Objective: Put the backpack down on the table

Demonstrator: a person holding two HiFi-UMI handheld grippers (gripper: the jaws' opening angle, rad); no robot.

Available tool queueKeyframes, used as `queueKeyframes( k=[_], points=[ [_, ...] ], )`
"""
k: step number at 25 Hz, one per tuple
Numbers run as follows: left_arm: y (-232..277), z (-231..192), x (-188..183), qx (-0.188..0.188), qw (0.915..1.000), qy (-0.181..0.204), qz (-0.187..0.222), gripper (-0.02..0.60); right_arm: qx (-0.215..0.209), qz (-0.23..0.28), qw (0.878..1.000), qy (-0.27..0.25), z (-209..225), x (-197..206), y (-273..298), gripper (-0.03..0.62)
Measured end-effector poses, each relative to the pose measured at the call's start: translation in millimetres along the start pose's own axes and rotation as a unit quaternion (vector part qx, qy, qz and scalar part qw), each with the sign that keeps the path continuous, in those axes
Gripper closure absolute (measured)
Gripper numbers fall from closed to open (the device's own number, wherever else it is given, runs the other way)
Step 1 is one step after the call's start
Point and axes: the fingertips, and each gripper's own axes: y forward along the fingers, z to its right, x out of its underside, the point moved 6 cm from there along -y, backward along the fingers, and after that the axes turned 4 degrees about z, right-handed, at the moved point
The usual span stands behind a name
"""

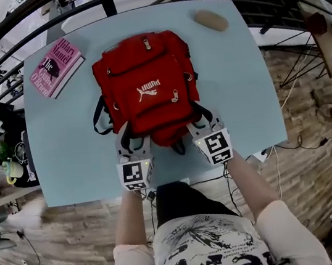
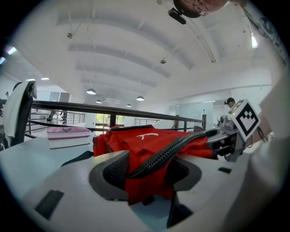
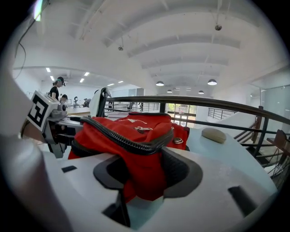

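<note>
My left gripper (image 1: 129, 142) and right gripper (image 1: 202, 124) gape loosely around the backpack (image 1: 145, 82), hiding its near edge on the bench (image 1: 68, 144).

I'm looking into a large open indoor hall, more a lab or studio than a home. It has a white vaulted ceiling (image 3: 181, 41) with round pendant lamps (image 3: 212, 82). A black metal railing (image 3: 217, 105) curves round the pale blue tabletop (image 1: 246, 85). Farther off are glass partitions (image 2: 190, 111) and people (image 3: 58, 87), and loose cables (image 1: 284, 149) lie on the brick-pattern floor (image 1: 302, 107).
</note>
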Motion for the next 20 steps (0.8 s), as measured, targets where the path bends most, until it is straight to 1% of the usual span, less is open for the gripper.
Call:
queueKeyframes(
  k=[5, 7, 9, 13, 15, 18, 19, 20],
  points=[
    [-20.2, 3.3, -4.9, -0.002, 0.9999, 0.010, -0.013, 0.353, 0.012, -0.007, 1.000, -0.011, -8.2, -2.7, -15.1, 0.365],
    [-30.8, 6.6, -3.0, -0.002, 0.9997, 0.010, -0.021, 0.342, 0.009, -0.014, 1.000, -0.011, -10.5, 0.3, -24.2, 0.325],
    [-41.2, 10.8, -0.2, -0.003, 0.9996, 0.008, -0.028, 0.339, 0.002, -0.021, 1.000, -0.007, -12.1, 3.8, -34.0, 0.309],
    [-58.8, 20.1, 0.4, -0.009, 0.9995, 0.002, -0.030, 0.341, -0.001, -0.033, 0.999, -0.003, -15.6, 8.8, -52.3, 0.309],
    [-67.7, 26.2, -3.9, -0.011, 0.9995, -0.007, -0.028, 0.341, 0.000, -0.037, 0.999, 0.000, -18.6, 6.9, -63.1, 0.309],
    [-77.8, 38.4, -20.0, 0.001, 0.9997, -0.016, -0.017, 0.345, -0.005, -0.022, 1.000, 0.001, -23.6, -7.1, -78.7, 0.336],
    [-79.6, 42.1, -27.4, 0.004, 0.9998, -0.015, -0.010, 0.365, -0.008, -0.014, 1.000, 0.001, -24.4, -13.6, -82.6, 0.347],
    [-81.6, 45.5, -35.6, 0.004, 0.9999, -0.013, -0.001, 0.400, -0.010, -0.005, 1.000, 0.003, -25.1, -21.0, -86.4, 0.376]
  ],
)
